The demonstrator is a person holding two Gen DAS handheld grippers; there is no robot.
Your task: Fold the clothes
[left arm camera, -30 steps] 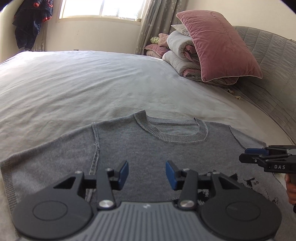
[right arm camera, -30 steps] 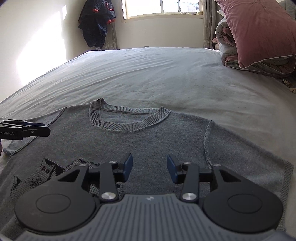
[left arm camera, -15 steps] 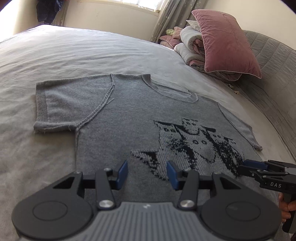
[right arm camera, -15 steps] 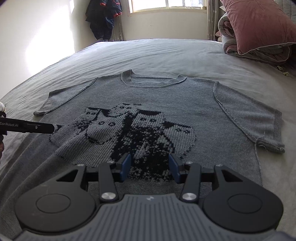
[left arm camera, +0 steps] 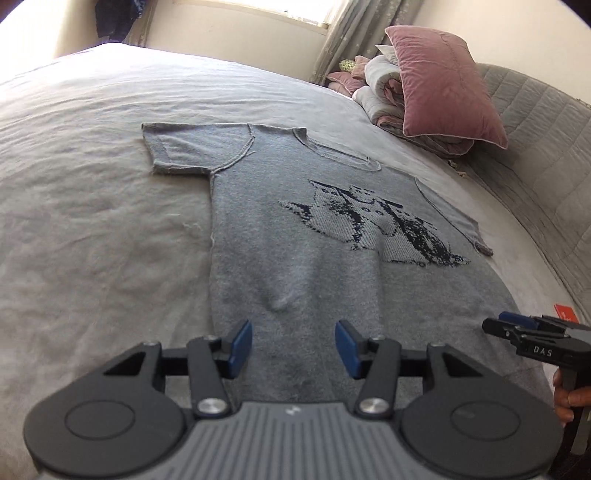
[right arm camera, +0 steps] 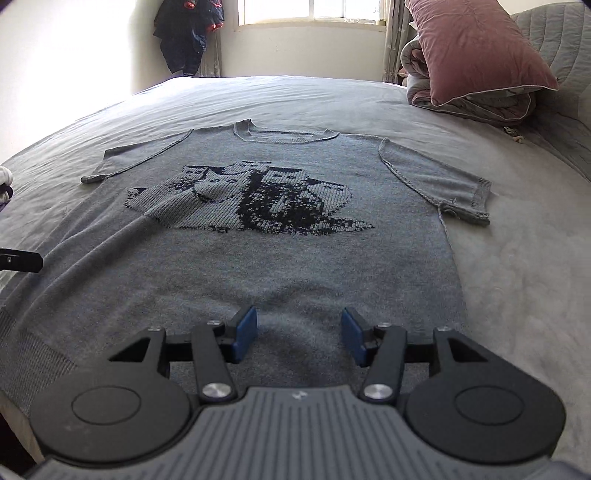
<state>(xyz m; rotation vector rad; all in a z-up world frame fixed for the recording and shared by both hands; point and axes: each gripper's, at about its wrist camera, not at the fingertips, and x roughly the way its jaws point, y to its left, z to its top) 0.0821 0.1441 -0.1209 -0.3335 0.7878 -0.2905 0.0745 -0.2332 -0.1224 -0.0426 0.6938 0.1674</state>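
We hold the left gripper (left arm camera: 293, 345) low over the hem end of the grey sweater (left arm camera: 314, 258), blue pads parted, nothing between them. The right gripper (right arm camera: 299, 334) hovers likewise, jaws spread and empty (its nose shows at 3 o'clock in the left wrist view). The sweater lies flat on the bed (right arm camera: 517, 258), cat pattern (right arm camera: 255, 195) up, collar toward 12 o'clock. At 1 o'clock a pink pillow (right arm camera: 476, 48) leans on folded bedding (right arm camera: 476, 103); dark clothes (right arm camera: 188, 33) hang at 11 o'clock.
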